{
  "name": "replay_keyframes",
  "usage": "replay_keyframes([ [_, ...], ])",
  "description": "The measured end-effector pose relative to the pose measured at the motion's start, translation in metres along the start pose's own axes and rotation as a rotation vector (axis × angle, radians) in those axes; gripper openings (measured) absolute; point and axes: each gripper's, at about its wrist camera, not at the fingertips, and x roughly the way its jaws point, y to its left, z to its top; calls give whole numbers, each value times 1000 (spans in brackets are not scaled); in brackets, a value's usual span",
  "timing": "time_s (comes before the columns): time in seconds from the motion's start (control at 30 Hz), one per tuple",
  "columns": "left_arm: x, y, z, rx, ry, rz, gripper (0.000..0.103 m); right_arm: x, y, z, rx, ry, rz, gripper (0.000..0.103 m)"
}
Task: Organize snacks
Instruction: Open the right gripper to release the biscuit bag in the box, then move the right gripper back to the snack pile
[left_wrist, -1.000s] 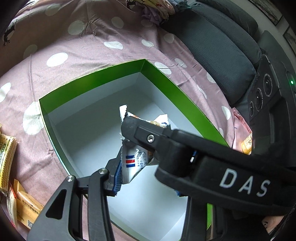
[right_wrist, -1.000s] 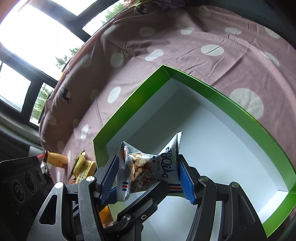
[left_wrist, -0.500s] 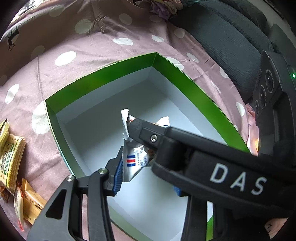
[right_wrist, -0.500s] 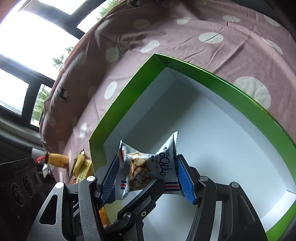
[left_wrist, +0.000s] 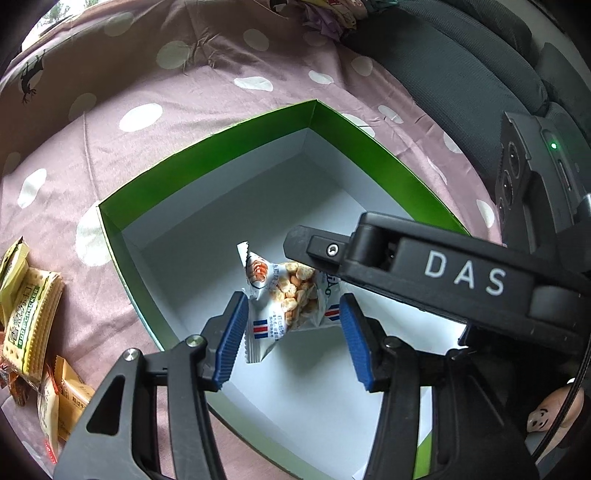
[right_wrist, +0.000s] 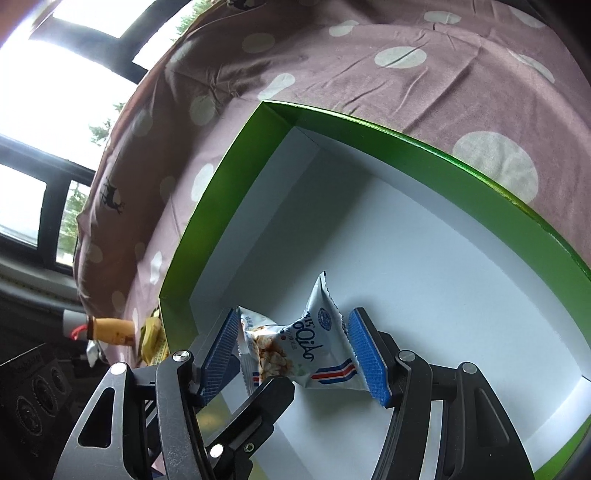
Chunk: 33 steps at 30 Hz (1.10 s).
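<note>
Crumpled snack packet (left_wrist: 286, 295) inside green box (left_wrist: 236, 133)
</note>
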Motion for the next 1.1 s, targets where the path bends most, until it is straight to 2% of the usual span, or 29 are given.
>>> replay_keyframes([
  [0.23,0,-2,-3,23,-9,51,51,3,0,-1,30,8,1,64],
  [0.4,-3,8,-3,0,-19,36,51,4,3,0,40,2,-1,64],
  [0.57,-4,13,-2,-6,-32,62,52,5,7,0,36,2,-11,64],
  [0.67,-11,10,-5,-15,-38,11,60,2,9,0,44,-16,-10,64],
  [0.7,-15,8,-7,-11,-42,12,66,-1,10,-1,39,-27,-9,64],
  [0.77,-33,5,-12,1,-83,67,67,-8,14,-2,24,-57,-10,64],
  [0.8,-42,6,-16,7,-108,70,67,-12,17,-3,14,-73,-16,64],
  [0.9,-72,16,-27,-37,-176,20,77,-25,23,-5,15,-140,-14,65],
  [0.97,-91,26,-36,-66,-215,14,79,-29,31,-7,-8,-157,-22,71],
  [1.03,-110,39,-49,-102,-256,48,81,-32,40,-10,-40,-173,-33,74],
  [1.1,-125,58,-65,-169,-283,117,81,-35,50,-13,-70,-194,-49,76],
])
